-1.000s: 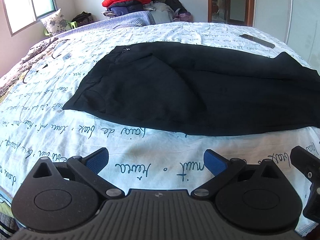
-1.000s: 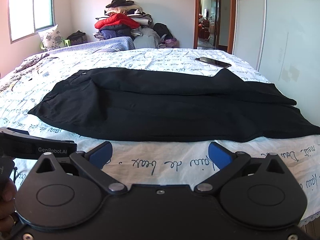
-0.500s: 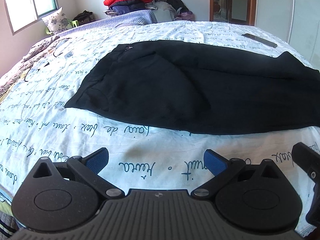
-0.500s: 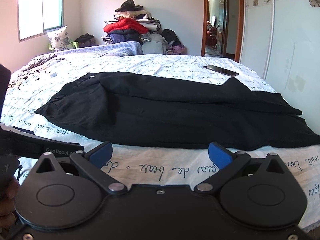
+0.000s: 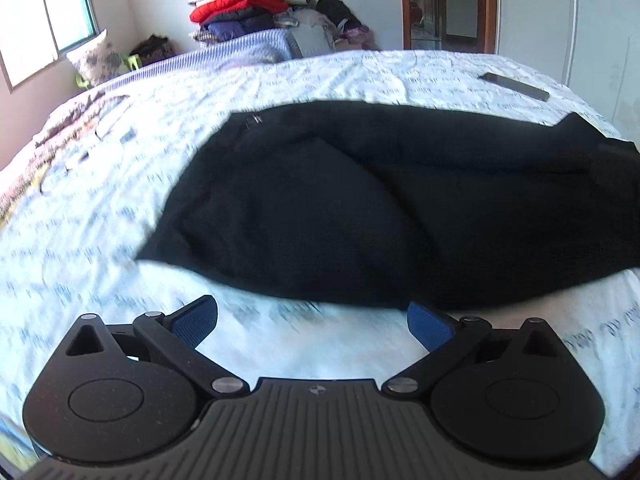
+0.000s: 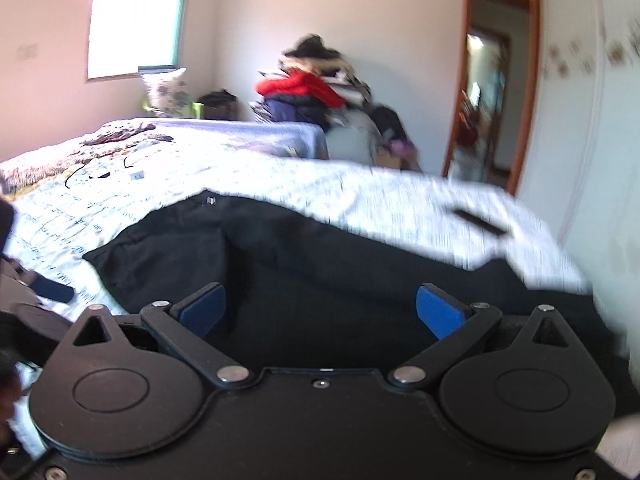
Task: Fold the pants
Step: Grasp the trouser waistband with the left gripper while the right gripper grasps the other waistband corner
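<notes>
Moved since a second ago: both claws come in closer to the pants; the near hem now sits just ahead of the left claw's pads, and the right claw is over the black cloth instead of short of it, tipped up so more wall and window show. Both views are smeared by motion.
Pants: black pants (image 5: 360, 216) lie spread across the bed (image 5: 360, 80), waistband toward the left where a small metal clasp shows, legs running off to the right. One leg seems to lie over the other lengthwise, though folds in the dark cloth are hard to read.
Left claw: the left claw (image 5: 312, 322) has its blue pads spread wide with nothing between them; it hovers over bare sheet, just short of the near edge of the cloth.
Right claw: the right claw (image 6: 322, 312) is likewise spread wide and holds nothing; black cloth fills the gap beyond its pads, but I cannot tell whether they touch it.
Done so far: at most the lengthwise lay of leg on leg, judging by how the pants lie now; no crosswise fold is visible.
Left to do: grip the cloth, most likely at the leg ends or waistband, carry one end over the other, and flatten the result. That looks like nearly all of the folding.
Other things: a dark phone (image 5: 514, 86) lies on the far right of the bed, well apart from the pants; a pile of clothes (image 5: 248, 8) stands beyond the bed.
</notes>
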### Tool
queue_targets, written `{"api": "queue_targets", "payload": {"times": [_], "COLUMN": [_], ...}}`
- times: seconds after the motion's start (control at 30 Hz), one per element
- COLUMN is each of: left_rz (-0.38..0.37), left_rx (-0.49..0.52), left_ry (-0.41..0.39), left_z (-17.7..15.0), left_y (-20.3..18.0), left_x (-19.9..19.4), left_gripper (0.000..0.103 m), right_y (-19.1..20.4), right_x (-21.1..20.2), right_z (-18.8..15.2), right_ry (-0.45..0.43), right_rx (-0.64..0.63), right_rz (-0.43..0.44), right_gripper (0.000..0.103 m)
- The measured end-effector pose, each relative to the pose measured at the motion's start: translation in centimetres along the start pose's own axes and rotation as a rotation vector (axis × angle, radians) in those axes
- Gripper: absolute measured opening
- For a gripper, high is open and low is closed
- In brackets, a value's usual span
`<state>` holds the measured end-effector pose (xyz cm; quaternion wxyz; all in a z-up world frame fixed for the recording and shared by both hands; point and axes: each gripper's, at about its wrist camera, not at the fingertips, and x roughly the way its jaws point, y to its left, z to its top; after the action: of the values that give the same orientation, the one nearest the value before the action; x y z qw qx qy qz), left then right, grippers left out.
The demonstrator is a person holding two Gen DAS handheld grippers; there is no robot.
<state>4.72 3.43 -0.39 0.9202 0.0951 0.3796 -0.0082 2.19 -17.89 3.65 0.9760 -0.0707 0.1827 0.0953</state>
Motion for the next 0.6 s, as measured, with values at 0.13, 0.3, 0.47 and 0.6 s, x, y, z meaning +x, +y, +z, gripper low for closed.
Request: {"api": "queue_targets", "payload": {"times": [0.13,0.3,0.47,0.6], "left_rz": [0.065,0.127,0.106,-0.018], "left_rx": [0.019,-0.040,-0.002,0.106], "left_ry": [-0.068,-0.073,-0.059,-0.044], "left_z": [4.5,11.1,16.8,19.6], "left_y": [4.2,9.5,12.9,13.3], "left_x": [1.9,8.0,15.6,21.3], "left_gripper": [0.103,0.103,0.099,0.099], "right_y": [-1.4,-3.4,-5.7,-8.3], "right_x": [5.3,15.4,24.9,30.1], "right_z": [3.1,5.2,5.6,5.1], "right_ry": [0.021,0.184,0.317,0.387], "right_rx": [-0.021,0.000,-0.030,-0.032], "right_rz": [0.061,0.158,0.212,0.254], "right_gripper": [0.103,0.103,0.102,0.098]}}
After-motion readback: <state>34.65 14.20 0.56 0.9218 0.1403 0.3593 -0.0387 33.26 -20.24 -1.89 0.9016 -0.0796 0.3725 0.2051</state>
